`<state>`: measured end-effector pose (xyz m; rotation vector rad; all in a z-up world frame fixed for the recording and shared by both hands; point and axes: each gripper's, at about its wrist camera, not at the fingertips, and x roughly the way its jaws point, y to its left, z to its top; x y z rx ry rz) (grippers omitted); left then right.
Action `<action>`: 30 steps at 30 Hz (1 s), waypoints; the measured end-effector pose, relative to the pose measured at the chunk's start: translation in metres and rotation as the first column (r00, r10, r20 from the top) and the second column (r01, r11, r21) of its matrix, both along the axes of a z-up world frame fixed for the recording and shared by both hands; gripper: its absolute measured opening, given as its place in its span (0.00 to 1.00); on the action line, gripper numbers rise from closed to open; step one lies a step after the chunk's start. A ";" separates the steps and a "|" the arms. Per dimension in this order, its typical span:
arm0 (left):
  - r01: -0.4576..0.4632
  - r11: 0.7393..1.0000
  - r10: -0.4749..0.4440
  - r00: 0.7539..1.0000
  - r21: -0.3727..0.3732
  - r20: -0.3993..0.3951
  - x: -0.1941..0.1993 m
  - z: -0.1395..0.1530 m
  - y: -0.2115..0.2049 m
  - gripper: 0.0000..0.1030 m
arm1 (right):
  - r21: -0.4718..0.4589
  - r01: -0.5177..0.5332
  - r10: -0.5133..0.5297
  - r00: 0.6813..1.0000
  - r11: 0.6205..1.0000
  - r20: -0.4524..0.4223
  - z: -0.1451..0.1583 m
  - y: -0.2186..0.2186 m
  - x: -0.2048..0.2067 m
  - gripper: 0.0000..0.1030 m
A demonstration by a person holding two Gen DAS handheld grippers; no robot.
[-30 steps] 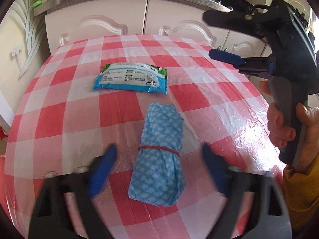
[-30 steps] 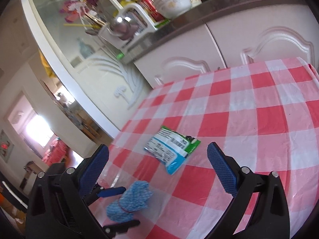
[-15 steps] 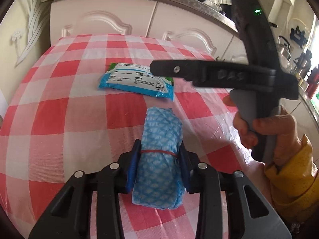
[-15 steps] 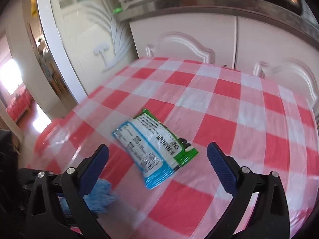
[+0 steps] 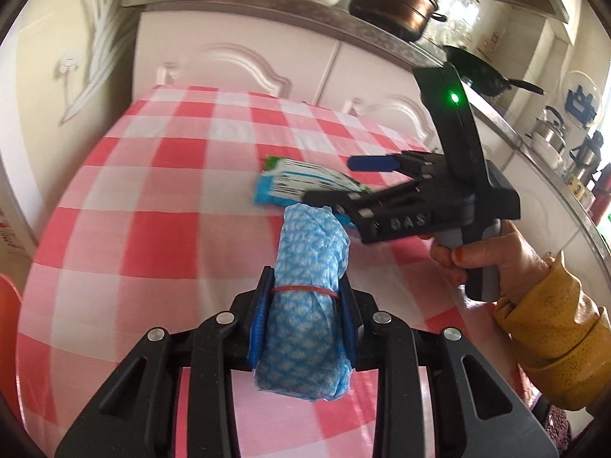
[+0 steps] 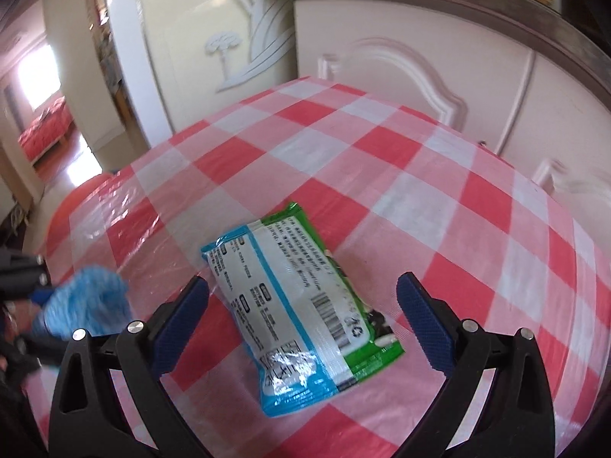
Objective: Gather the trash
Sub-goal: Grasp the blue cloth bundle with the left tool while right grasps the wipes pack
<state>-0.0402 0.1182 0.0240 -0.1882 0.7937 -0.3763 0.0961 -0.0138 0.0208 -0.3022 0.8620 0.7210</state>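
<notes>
My left gripper [image 5: 303, 315] is shut on a rolled blue patterned cloth [image 5: 309, 271] bound by a red rubber band, with both blue pads pressed on its sides. The roll sticks out ahead of the fingers, above the red-and-white checked tablecloth [image 5: 152, 198]. A blue, white and green wet-wipe packet [image 6: 298, 301] lies flat on the cloth, and my right gripper [image 6: 301, 316] stands open over it, one finger on each side, clear of it. From the left wrist view the right gripper [image 5: 366, 179] hangs over the same packet [image 5: 290, 183], held by a hand in a yellow sleeve [image 5: 550, 328].
White cabinet doors [image 5: 236, 65] and a grey countertop with a copper pot [image 5: 393, 4] and a black pan [image 5: 481, 72] run behind the table. An orange-red round object [image 5: 7, 328] sits beyond the table's left edge. A doorway [image 6: 42, 95] opens at the left.
My left gripper closed on the blue cloth roll and lifted it slightly. My right gripper swung down and in over the wipe packet, rolling level, still open.
</notes>
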 end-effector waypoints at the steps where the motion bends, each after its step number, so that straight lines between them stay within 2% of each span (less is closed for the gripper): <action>1: -0.014 1.000 0.014 1.000 0.008 0.003 0.001 0.000 0.005 0.32 | -0.017 -0.010 0.011 1.000 1.000 0.004 -0.002 0.003 0.000 0.96; 6: -0.073 0.997 0.073 0.997 0.028 0.005 0.005 -0.002 0.022 0.32 | -0.053 -0.032 0.032 0.999 0.998 -0.005 -0.007 0.012 0.002 0.96; 11: -0.100 0.993 0.099 0.995 0.059 0.004 0.008 -0.005 0.027 0.32 | -0.056 -0.040 0.040 0.999 0.998 -0.006 -0.008 0.013 0.001 0.90; 13: -0.108 0.991 0.108 0.994 0.077 0.003 0.009 -0.005 0.028 0.32 | -0.051 -0.032 0.032 0.999 0.998 0.000 -0.007 0.013 0.000 0.82; 21: -0.151 0.979 0.149 0.989 0.139 0.023 0.008 -0.006 0.034 0.32 | -0.039 0.007 -0.006 1.000 0.999 0.017 -0.004 0.013 -0.011 0.68; 30: -0.164 0.969 0.157 0.986 0.183 0.051 0.005 -0.004 0.034 0.32 | -0.041 0.081 -0.079 0.996 0.996 0.048 -0.003 0.012 -0.026 0.59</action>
